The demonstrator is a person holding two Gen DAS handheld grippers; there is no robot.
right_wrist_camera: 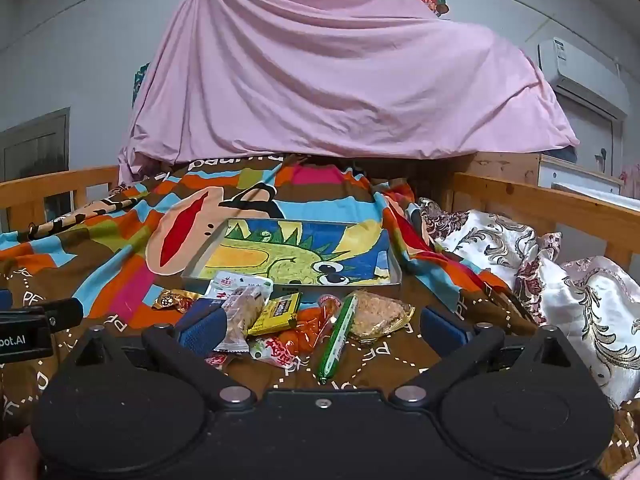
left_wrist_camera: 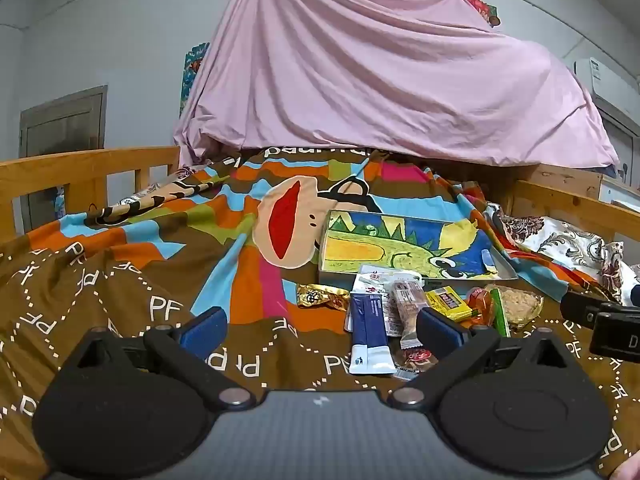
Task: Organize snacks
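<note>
A: Your left gripper [left_wrist_camera: 320,330] and right gripper [right_wrist_camera: 320,326] both hang with jaws wide apart, nothing between the pads.

B: And the snacks [right_wrist_camera: 280,316]?

A: Heaped on the bedspread [left_wrist_camera: 120,280], just near of the tray [right_wrist_camera: 394,276]. The green stick [right_wrist_camera: 338,336] lies at the pile's right.

A tray [right_wrist_camera: 394,276] with a dinosaur drawing on its floor lies flat on the bed, empty. The snacks are heaped just at its 6 o'clock edge: a gold packet [right_wrist_camera: 173,300] at 9 o'clock of the heap, a blue-white tube [left_wrist_camera: 370,330], a yellow packet [right_wrist_camera: 278,314], a green stick [right_wrist_camera: 338,338] lying slanted, and a crumbly cake [right_wrist_camera: 380,314] at 3 o'clock.
</note>
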